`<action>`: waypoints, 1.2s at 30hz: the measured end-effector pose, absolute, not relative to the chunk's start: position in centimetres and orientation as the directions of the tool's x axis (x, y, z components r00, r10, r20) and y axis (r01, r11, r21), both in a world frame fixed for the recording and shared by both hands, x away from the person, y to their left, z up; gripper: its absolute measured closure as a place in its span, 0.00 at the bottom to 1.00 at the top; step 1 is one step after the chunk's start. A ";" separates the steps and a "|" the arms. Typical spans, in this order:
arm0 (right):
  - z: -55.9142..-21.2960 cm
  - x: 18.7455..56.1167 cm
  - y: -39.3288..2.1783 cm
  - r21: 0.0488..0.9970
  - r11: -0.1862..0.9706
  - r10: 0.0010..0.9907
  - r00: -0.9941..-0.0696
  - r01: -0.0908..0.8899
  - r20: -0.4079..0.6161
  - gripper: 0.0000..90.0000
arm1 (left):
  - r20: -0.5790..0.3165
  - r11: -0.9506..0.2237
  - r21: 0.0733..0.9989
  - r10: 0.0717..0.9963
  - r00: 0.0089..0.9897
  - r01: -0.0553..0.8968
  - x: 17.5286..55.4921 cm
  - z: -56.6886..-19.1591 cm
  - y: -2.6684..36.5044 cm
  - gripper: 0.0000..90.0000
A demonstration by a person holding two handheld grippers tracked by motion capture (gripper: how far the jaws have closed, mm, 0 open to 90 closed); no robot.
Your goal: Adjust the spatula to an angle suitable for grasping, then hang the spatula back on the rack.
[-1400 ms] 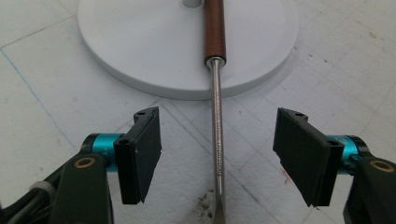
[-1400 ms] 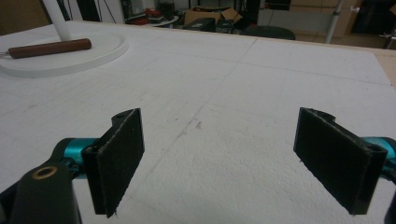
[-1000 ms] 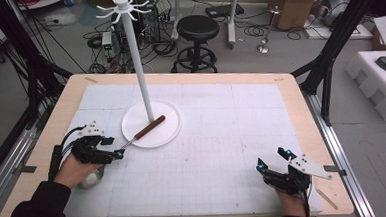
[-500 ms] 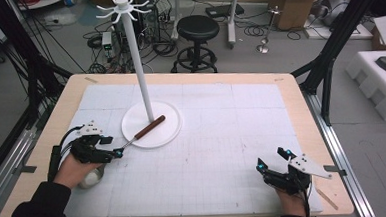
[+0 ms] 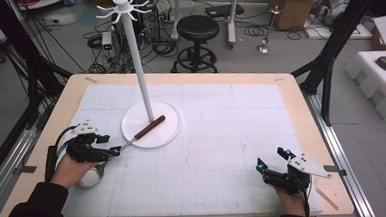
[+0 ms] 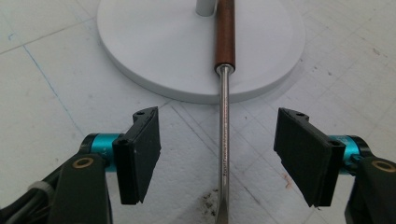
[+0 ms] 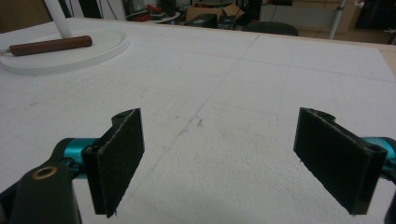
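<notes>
My left gripper (image 5: 114, 151) sits low at the left of the worktop (image 5: 290, 96), its fingers (image 6: 140, 154) spread wide to either side of the steel shaft of the ladle (image 6: 223, 135) without touching it. The ladle lies flat, its brown wooden handle resting on the round white base of the hook stand (image 5: 155, 135), beside the pole, and its shaft running off the base toward me. My right gripper (image 5: 271, 160) rests at the near right of the worktop, well apart from the ladle, fingers (image 7: 116, 154) wide with nothing between them.
</notes>
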State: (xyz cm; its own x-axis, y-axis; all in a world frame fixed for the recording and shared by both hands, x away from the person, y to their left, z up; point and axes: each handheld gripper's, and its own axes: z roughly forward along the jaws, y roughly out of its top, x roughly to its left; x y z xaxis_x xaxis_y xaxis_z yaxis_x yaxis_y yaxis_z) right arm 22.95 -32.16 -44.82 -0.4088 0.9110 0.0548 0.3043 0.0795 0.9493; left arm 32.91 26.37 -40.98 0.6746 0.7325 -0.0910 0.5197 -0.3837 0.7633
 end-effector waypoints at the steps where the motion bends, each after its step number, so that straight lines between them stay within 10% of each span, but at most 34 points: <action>1: -44.8 23.0 -32.2 0.949 0.078 0.910 -0.410 0.306 0.057 0.17 | -0.087 -0.394 0.758 0.729 0.679 0.520 33.0 -41.1 26.2 0.35; 17: -44.8 22.8 -32.1 0.955 0.086 0.908 -0.417 0.285 0.043 0.17 | -0.072 -0.508 0.657 0.693 0.717 0.557 33.8 -43.0 24.0 0.36; 30: -44.8 22.7 -32.2 0.957 0.080 0.906 -0.421 0.277 0.047 0.17 | 0.013 -0.567 0.620 0.698 0.716 0.542 33.5 -42.8 23.9 0.92; 36: -44.8 22.7 -32.2 0.957 0.077 0.907 -0.418 0.280 0.049 0.17 | 0.025 -0.574 0.622 0.694 0.719 0.533 33.2 -42.7 23.7 0.93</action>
